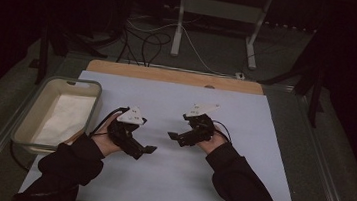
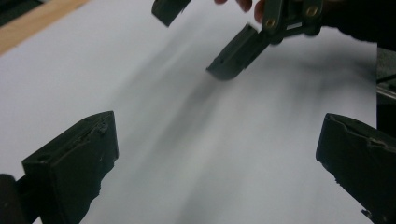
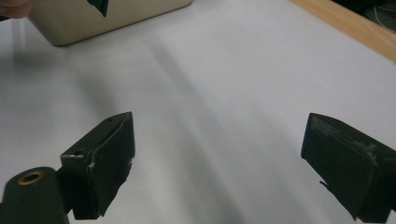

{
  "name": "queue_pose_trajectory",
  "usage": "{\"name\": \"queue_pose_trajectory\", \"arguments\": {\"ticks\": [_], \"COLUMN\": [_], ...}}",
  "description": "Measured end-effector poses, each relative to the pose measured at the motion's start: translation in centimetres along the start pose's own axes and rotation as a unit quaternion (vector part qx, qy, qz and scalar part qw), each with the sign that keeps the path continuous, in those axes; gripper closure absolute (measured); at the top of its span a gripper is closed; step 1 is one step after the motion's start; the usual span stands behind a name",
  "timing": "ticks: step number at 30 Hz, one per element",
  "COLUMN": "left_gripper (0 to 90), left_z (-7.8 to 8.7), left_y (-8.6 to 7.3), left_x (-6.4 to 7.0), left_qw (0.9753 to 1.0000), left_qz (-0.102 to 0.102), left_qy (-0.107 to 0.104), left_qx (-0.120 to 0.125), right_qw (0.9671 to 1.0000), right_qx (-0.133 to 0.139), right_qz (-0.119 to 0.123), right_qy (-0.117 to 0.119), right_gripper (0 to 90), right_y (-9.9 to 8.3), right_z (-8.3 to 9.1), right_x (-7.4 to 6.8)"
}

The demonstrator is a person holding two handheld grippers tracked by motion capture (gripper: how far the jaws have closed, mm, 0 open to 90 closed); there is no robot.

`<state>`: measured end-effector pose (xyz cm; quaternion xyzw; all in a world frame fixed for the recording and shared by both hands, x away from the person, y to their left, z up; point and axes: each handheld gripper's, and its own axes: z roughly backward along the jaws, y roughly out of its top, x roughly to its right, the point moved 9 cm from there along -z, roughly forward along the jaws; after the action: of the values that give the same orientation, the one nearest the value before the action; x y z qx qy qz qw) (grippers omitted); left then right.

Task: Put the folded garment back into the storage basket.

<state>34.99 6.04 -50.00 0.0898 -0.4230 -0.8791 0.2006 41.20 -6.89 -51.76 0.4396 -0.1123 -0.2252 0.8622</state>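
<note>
A wooden table point(image 1: 169, 74) carries a pale sheet point(image 1: 168, 180) and a beige tub point(image 1: 31, 115).

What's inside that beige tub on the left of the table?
The tub holds what looks like a white sheet or cloth lying flat on its bottom, seen from the high view. Whatever lies beneath it is covered.

Left tool point(image 1: 147, 150): black jaws, matt, looks like plastic; pad faces rough, edges chipped and scuffed in left gripper view. Grey plate on top, flat, dull.

Right tool point(image 1: 174, 136): same matt black jaws, worn pale along edges in right gripper view; brass-coloured metal eyelet at jaw base.

Sheet point(image 1: 243, 137) covering worktop: pale, smooth, matt, paper-like or thin plastic, cannot tell which.

Worktop point(image 1: 169, 75): bare wood strip along far edge, light, smooth.

Tub point(image 1: 34, 115): beige plastic, slight sheen; white lining inside, soft, cloth or paper.

Sleeves point(image 1: 242, 187): black cloth, matt.
</note>
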Motion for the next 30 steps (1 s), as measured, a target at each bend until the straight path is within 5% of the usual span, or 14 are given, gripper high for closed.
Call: {"name": "queue_pose_trajectory", "arguments": {"ticks": [13, 30], "left_gripper": [0.5, 0.5], "left_z": [-1.4, -0.5], "left_y": [-2.7, -7.4], "left_x": [1.9, 2.9], "left_qw": [0.9999, 0.9998], "left_qz": [0.003, 0.014], "left_qy": [-0.009, 0.0], "left_qx": [-0.007, -0.011], "right_qw": [1.0, 1.0], "right_qx": [0.002, -0.004], "right_qz": [-0.002, -0.003], "right_qy": [0.005, 0.003], "right_gripper": [9.8, 9.8], "right_y": [-3.9, -8.5], "right_z": [1.8, 3.8], "right_x": [-0.6, -0.9]}}
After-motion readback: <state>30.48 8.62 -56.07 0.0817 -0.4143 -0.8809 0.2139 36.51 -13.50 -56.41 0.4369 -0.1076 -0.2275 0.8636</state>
